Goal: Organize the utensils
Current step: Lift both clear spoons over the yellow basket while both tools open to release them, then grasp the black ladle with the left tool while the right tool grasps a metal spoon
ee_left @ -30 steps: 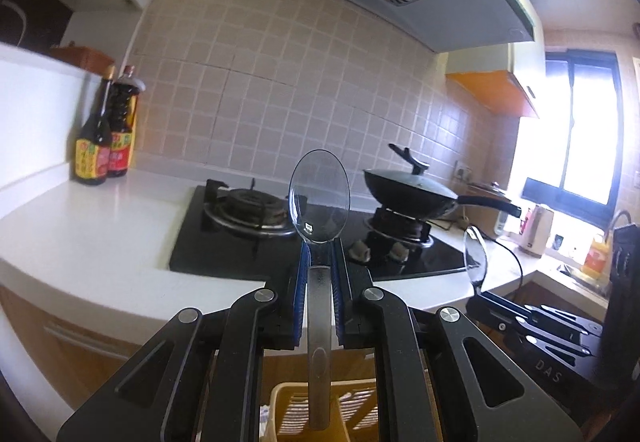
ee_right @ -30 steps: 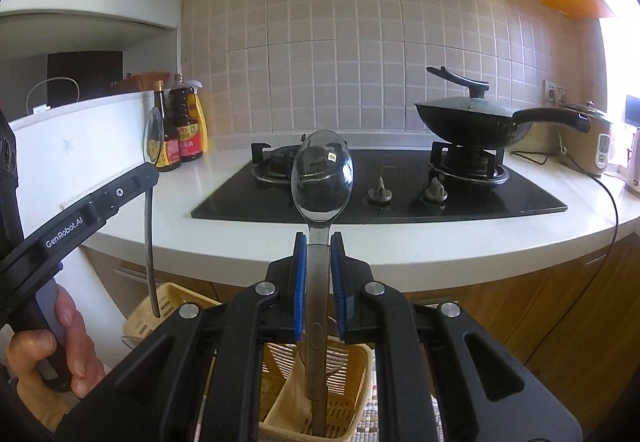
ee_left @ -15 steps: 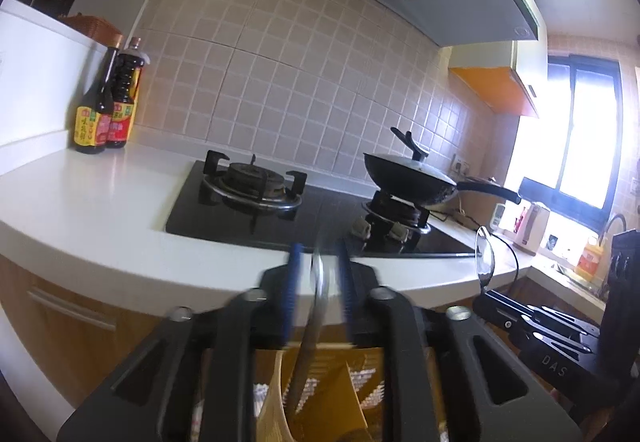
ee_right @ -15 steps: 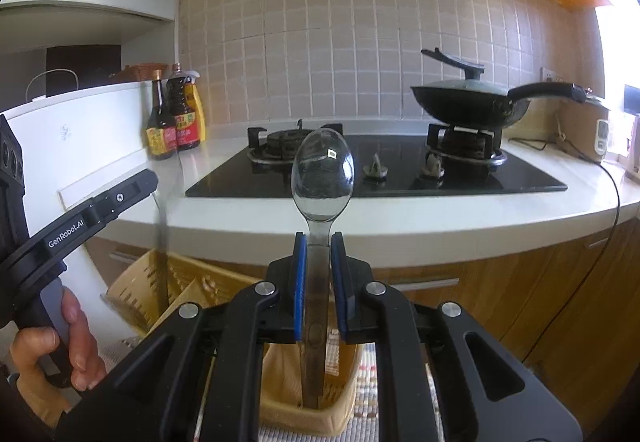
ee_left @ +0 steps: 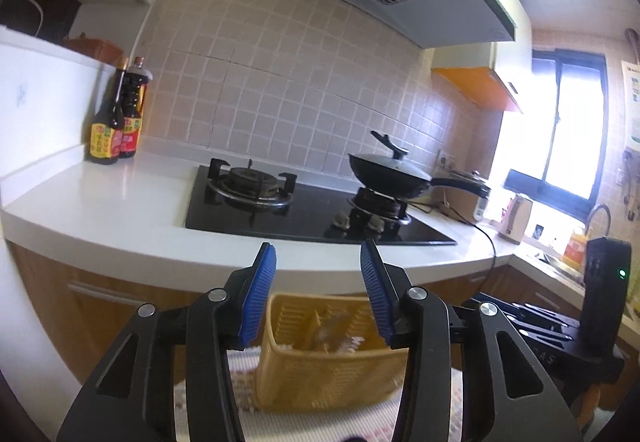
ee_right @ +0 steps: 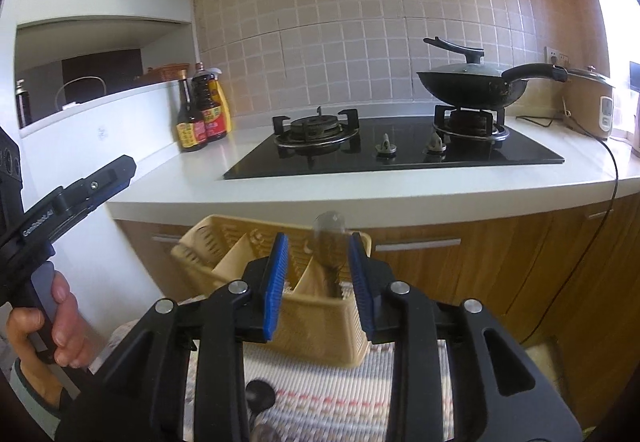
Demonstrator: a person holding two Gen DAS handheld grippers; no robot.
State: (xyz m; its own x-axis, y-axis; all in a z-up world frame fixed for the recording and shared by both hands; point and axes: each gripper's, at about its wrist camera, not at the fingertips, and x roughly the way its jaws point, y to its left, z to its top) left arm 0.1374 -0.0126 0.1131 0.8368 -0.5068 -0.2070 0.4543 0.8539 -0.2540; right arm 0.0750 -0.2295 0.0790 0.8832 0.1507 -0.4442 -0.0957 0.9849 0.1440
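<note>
My left gripper [ee_left: 318, 254] is open and empty above a yellow slotted utensil basket [ee_left: 320, 358], which holds a blurred clear spoon [ee_left: 320, 334]. My right gripper [ee_right: 318, 246] is open; a clear plastic spoon [ee_right: 330, 242] is blurred between its jaws, dropping bowl-up into the same basket [ee_right: 240, 262]. The basket has dividers and stands on a striped mat [ee_right: 320, 402]. The left gripper [ee_right: 116, 170] also shows at the left of the right wrist view, held by a hand [ee_right: 60, 322]. The right gripper's body [ee_left: 540, 330] shows at the right of the left wrist view.
A white counter [ee_right: 360, 194] with a black gas hob [ee_right: 392, 154] lies behind the basket. A lidded wok [ee_right: 472, 86] sits on the right burner. Sauce bottles [ee_right: 200, 114] stand at the left, a rice cooker [ee_right: 592, 102] at the right. Wooden cabinets [ee_right: 520, 262] are below.
Both grippers have opened and let go of their clear spoons. The left spoon has dropped into the basket; the right spoon is falling into it. Both grippers sit lower, nearer the basket.
</note>
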